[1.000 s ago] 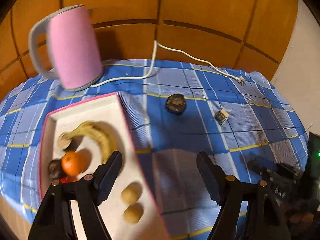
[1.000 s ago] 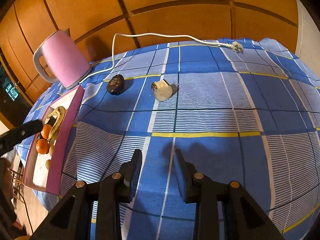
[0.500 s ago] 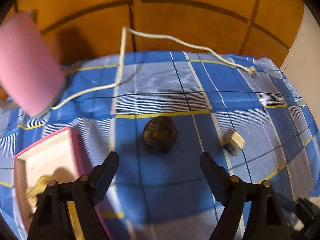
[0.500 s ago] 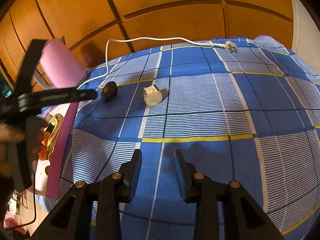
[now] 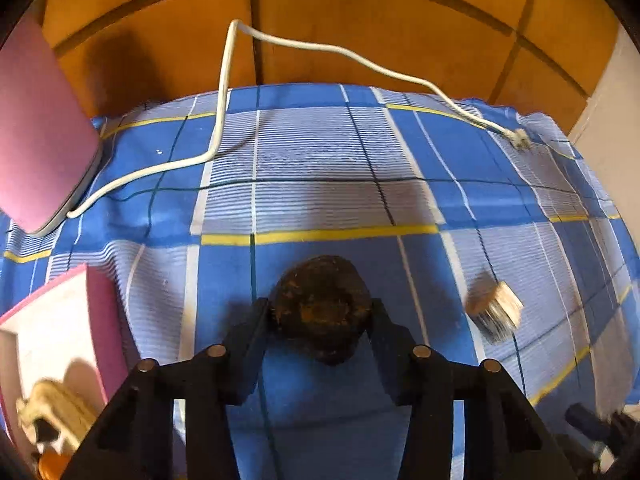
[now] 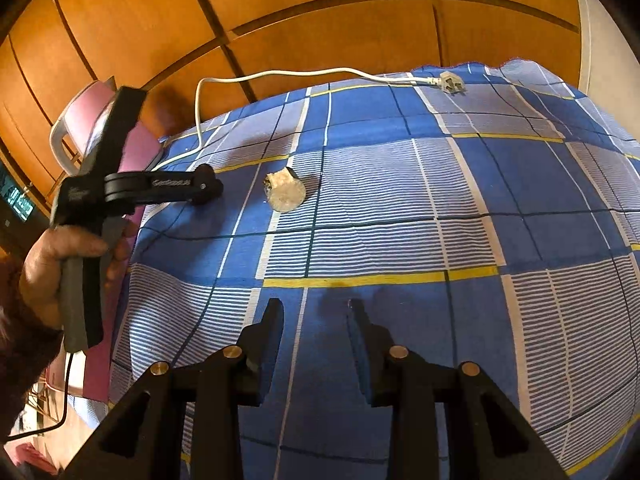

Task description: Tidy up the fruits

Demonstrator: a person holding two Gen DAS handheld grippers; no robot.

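Observation:
A dark brown, rough round fruit (image 5: 320,308) lies on the blue checked cloth, between the fingers of my left gripper (image 5: 320,312). The jaws touch both its sides. The pink-rimmed white tray (image 5: 96,320) sits at lower left, with a banana (image 5: 52,412) and an orange fruit (image 5: 52,462) in it. In the right wrist view my left gripper (image 6: 208,190) reaches over the fruit and hides it. My right gripper (image 6: 314,320) is open and empty above the cloth near the front.
A pale cut chunk (image 5: 496,312) lies right of the dark fruit; it also shows in the right wrist view (image 6: 285,194). A pink kettle (image 5: 36,136) stands at the back left, its white cord (image 5: 320,46) and plug (image 6: 452,82) trailing right. Wooden panels stand behind.
My left gripper moved right and forward from above the tray to the dark fruit and closed its jaws around it. My right gripper stayed almost still.

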